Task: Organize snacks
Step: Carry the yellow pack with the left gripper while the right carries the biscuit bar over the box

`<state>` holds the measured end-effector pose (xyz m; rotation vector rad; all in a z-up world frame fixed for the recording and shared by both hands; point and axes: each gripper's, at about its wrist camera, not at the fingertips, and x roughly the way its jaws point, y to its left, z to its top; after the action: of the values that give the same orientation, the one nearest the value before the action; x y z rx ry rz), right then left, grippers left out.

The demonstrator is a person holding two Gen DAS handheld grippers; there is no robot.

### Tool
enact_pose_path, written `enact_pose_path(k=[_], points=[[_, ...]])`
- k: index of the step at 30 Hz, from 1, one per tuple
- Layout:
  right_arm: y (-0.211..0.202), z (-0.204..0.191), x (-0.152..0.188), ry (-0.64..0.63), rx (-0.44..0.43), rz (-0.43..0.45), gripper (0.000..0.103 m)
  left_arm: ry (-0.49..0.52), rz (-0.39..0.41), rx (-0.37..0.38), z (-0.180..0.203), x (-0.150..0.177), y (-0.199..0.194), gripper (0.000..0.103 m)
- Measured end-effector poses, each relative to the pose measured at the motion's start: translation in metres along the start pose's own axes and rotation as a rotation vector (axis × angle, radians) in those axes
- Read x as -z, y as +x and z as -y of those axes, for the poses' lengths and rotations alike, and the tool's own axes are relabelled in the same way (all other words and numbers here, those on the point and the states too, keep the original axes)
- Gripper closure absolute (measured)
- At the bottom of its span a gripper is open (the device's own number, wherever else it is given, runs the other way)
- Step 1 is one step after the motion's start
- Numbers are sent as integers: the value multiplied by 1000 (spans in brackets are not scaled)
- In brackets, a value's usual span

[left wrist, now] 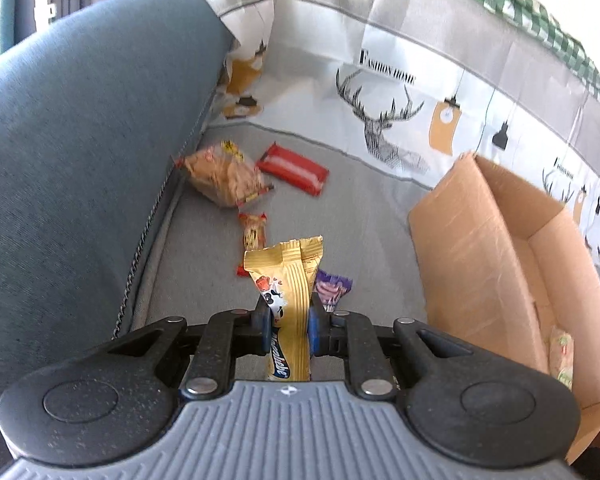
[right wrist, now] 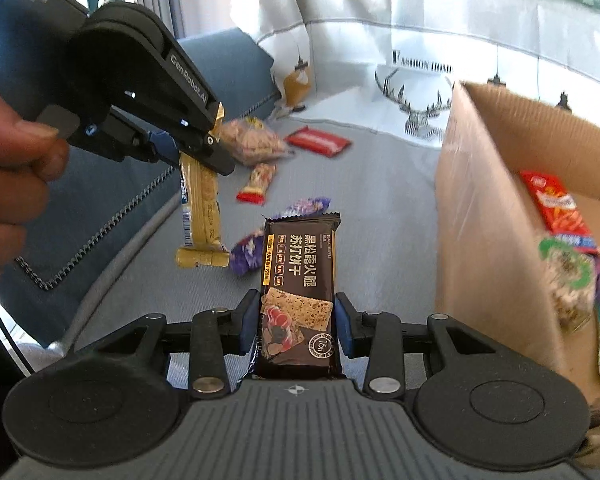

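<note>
My left gripper (left wrist: 288, 326) pinches a gold foil snack bar (left wrist: 290, 300); my right gripper (right wrist: 296, 322) clamps a dark brown cracker packet (right wrist: 298, 280). Several packets already lie in the open cardboard box (right wrist: 484, 200); about five wrapped snacks remain on the grey sofa seat (left wrist: 360, 216).

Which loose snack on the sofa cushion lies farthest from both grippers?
The flat red packet, beside the clear biscuit bag near the printed backrest. It is solid red with a white stripe; the small red-ended snack and purple wrappers lie closer.

Loose snacks (left wrist: 224, 178) lie left of the cardboard box (left wrist: 472, 248).
</note>
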<state>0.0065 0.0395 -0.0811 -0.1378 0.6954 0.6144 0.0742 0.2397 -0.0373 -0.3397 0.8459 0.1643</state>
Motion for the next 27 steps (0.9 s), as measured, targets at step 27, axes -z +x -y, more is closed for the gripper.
enact_pose_path(k=[27], points=[[-135, 97, -100, 10, 84, 420, 62, 27, 334, 92, 56, -25, -46, 85]])
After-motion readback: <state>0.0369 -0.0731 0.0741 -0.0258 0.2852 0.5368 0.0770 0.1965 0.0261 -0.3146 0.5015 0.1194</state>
